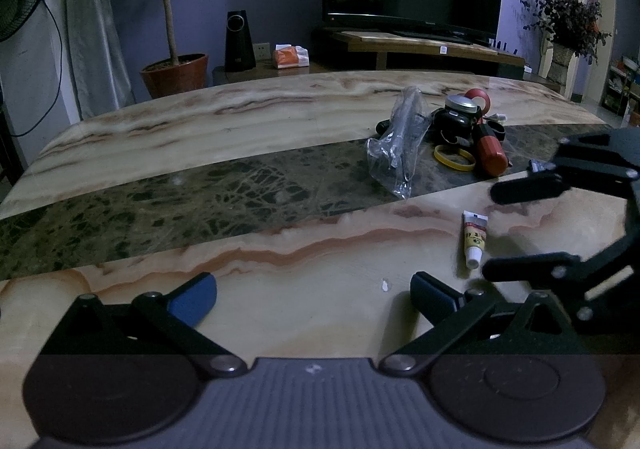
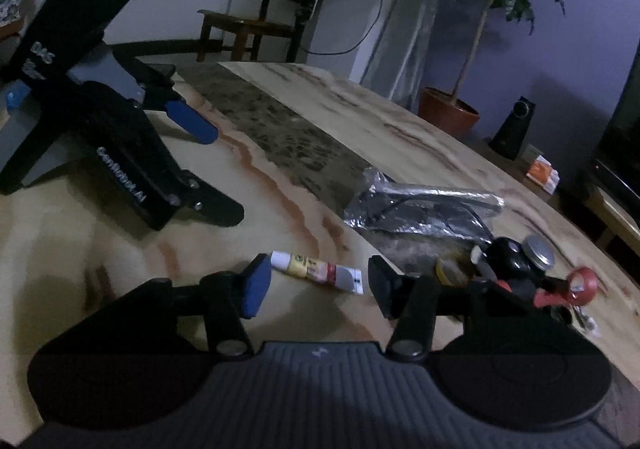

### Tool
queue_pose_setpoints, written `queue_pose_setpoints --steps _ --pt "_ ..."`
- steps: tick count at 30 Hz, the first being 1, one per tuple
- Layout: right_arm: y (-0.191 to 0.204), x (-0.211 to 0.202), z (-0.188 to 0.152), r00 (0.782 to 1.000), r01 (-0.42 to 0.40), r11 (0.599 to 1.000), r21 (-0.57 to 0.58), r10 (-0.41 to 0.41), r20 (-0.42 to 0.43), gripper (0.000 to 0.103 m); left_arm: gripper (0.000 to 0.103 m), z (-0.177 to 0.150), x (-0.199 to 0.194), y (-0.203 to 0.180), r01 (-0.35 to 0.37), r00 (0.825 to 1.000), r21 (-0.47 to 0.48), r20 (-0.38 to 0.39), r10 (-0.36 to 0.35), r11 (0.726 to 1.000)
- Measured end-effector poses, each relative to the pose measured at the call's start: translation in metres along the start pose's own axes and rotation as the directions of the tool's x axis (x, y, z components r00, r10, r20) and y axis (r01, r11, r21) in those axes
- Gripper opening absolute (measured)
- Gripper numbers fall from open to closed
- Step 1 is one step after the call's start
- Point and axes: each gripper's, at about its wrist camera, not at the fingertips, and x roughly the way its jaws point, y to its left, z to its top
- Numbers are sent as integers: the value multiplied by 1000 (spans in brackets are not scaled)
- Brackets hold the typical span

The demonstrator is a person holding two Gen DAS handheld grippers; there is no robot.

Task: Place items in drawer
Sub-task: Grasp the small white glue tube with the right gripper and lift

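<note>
Right wrist view shows the right gripper (image 2: pixel 316 285) spread wide either side of a small soft tube (image 2: pixel 318 271) lying flat on the glossy veined marble table (image 2: pixel 120 249), pads clear of it. Beyond, a crinkled clear plastic bag (image 2: pixel 424 205) holds dark parts. The left gripper (image 1: pixel 312 297) hangs wide, empty.
</note>
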Motion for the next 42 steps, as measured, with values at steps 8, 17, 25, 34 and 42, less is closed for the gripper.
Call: queue_pose_setpoints --steps 8,17,25,34,42 --pt "-5 14 7 1000 -5 995 100 7 -16 55 103 0 0 0 0 1000 0 0 0 1000" --pt "-15 13 4 999 -16 960 280 28 -41 46 103 0 0 0 0 1000 0 0 0 1000" --pt "-13 14 9 997 -11 961 276 30 -67 25 103 0 0 0 0 1000 0 0 0 1000" --pt "-14 14 9 996 -41 963 266 59 -61 30 103 0 0 0 0 1000 0 0 0 1000" --pt "-13 13 5 999 -14 961 276 26 -39 17 103 0 0 0 0 1000 0 0 0 1000"
